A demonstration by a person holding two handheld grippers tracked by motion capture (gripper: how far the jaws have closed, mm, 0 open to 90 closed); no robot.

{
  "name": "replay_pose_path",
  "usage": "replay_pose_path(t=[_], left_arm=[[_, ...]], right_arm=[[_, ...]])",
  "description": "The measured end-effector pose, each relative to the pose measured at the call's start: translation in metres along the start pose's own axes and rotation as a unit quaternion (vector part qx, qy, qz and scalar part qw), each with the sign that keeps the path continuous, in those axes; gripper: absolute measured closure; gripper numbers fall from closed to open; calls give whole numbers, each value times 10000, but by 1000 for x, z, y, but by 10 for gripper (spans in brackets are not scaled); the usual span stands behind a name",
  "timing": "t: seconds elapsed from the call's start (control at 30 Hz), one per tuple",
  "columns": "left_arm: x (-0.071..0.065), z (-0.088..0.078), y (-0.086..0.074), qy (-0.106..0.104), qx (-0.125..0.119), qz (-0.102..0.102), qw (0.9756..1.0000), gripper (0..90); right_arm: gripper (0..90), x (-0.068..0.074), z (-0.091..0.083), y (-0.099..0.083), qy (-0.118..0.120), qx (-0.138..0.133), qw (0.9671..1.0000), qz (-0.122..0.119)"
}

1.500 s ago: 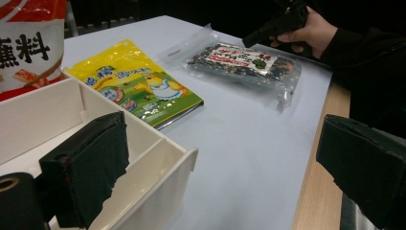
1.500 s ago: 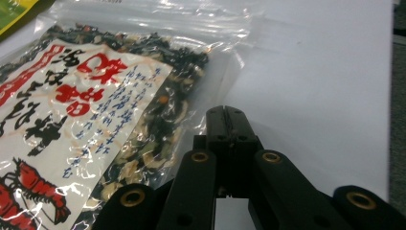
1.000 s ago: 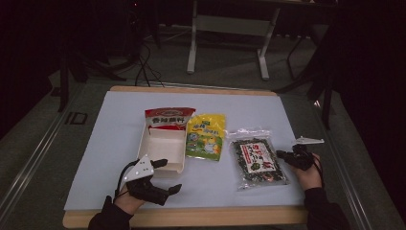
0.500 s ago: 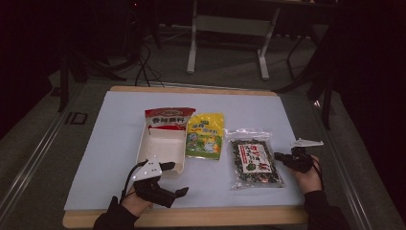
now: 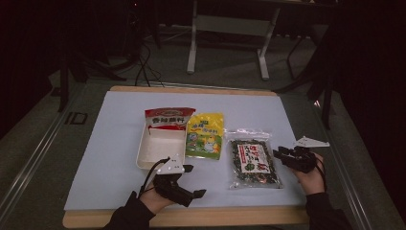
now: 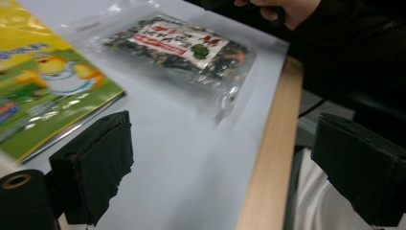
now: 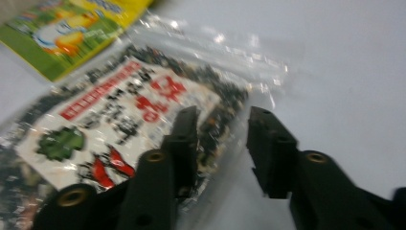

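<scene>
Fingers (image 7: 191, 125) of our right gripper (image 5: 281, 154) have just been opening, nothing between them, above the seaweed packet's (image 5: 253, 162) edge; our left gripper's (image 5: 191, 181) fingers stand spread wide.

Three snack packets are lying on the surface (image 5: 110, 143): one red-and-white packet (image 5: 168, 118), one yellow-green packet (image 5: 205, 135) and one clear packet of dark contents (image 5: 252, 159). One white tray (image 5: 161, 146) is sitting beside them. Two hand-held grippers are showing: one left gripper (image 5: 194, 181), one right gripper (image 5: 278, 154).
</scene>
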State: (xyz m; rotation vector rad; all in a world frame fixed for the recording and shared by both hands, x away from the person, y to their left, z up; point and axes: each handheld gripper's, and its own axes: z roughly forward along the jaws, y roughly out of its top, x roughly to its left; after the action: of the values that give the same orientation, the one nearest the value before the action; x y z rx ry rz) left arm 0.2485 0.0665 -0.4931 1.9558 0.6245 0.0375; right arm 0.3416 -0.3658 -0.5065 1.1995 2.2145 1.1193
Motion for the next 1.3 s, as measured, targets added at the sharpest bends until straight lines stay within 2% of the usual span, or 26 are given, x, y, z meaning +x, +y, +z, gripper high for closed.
replay_pose_path(t=[0.13, 0.17, 0.27, 0.3, 0.4, 0.47, 0.57, 0.67, 0.83, 0.93, 0.97, 1.03, 1.17, 1.3], left_arm=[[1, 11, 8, -125, 30, -169, 9998, 115], [0, 14, 11, -93, 50, -164, 9998, 127], [-1, 25, 19, -128, 57, -216, 9997, 129], [-2, 29, 21, -143, 70, -198, 9997, 129], [-3, 42, 27, -83, 160, -221, 9996, 137], [-3, 51, 32, -99, 192, -266, 9994, 143], [-5, 65, 38, -117, 172, -224, 9995, 158], [-6, 81, 43, -146, 183, -209, 9995, 166], [5, 107, 43, 9, 305, -500, 9983, 181], [13, 120, 41, 119, 414, -588, 9973, 195], [16, 124, 41, 193, 471, -611, 9968, 203], [22, 132, 40, 207, 541, -740, 9956, 201], [37, 145, 37, 286, 730, -1048, 9914, 191], [45, 154, 34, 208, 783, -1253, 9888, 210]], right_arm=[[438, 13, -9, 4, 59, -263, 9996, -93], [386, 16, -11, 5, 95, -353, 9993, -120], [260, 23, -16, 5, 215, -417, 9987, -186], [227, 25, -17, 5, 314, -457, 9982, -232], [180, 33, -22, 7, 372, -603, 9968, -358], [172, 37, -25, 9, 392, -664, 9962, -396], [159, 39, -29, 8, 479, -751, 9949, -469], [161, 41, -31, 6, 459, -804, 9943, -532], [163, 40, -33, 5, 407, -849, 9939, -569], [163, 38, -34, 4, 394, -847, 9942, -538], [162, 37, -34, 4, 416, -846, 9941, -530], [162, 37, -33, 3, 408, -834, 9944, -514], [163, 36, -33, 3, 397, -825, 9944, -534], [163, 35, -34, 3, 371, -847, 9943, -527]])
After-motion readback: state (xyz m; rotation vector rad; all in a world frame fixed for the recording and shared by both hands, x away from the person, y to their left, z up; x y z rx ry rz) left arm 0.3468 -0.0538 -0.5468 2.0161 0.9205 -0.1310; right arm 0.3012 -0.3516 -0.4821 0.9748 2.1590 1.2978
